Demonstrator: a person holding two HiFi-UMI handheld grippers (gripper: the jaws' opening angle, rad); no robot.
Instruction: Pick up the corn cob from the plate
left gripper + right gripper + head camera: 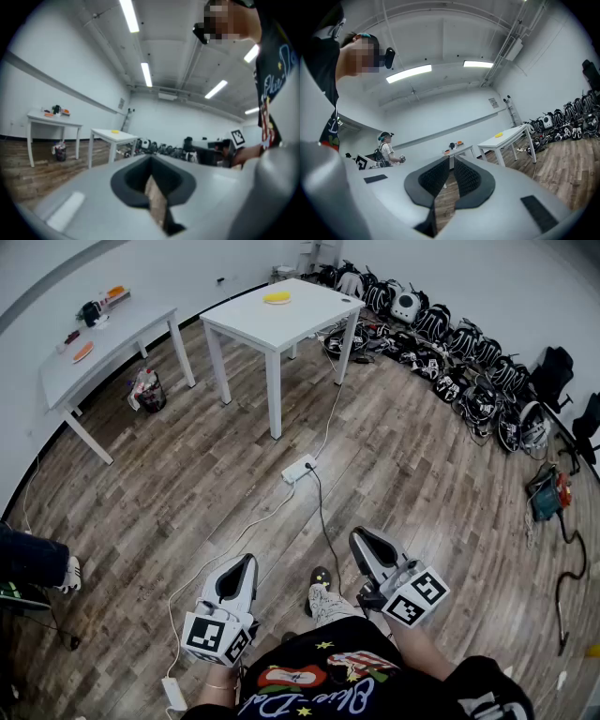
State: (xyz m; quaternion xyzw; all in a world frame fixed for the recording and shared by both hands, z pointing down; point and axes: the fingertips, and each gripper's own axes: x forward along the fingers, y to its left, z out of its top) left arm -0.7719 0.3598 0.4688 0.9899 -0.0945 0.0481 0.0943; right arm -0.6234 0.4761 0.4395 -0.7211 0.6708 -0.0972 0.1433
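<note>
On the white table [281, 320] far across the room lies a yellow thing [277, 297]; at this distance plate and corn cob cannot be told apart. It shows as a small yellow spot [114, 132] in the left gripper view and as a yellow spot [499, 135] in the right gripper view. My left gripper [242, 563] and right gripper [361, 538] hang close to my body over the wooden floor, far from that table. Both point roughly level. The left gripper [151, 180] and right gripper [450, 171] are shut with nothing between the pads.
A second white table [103, 348] with small orange items stands at the left, a bin [148, 390] beside it. A power strip [298, 468] and cables cross the floor. Backpacks and gear [450, 343] line the right wall. Another person [386, 150] stands nearby.
</note>
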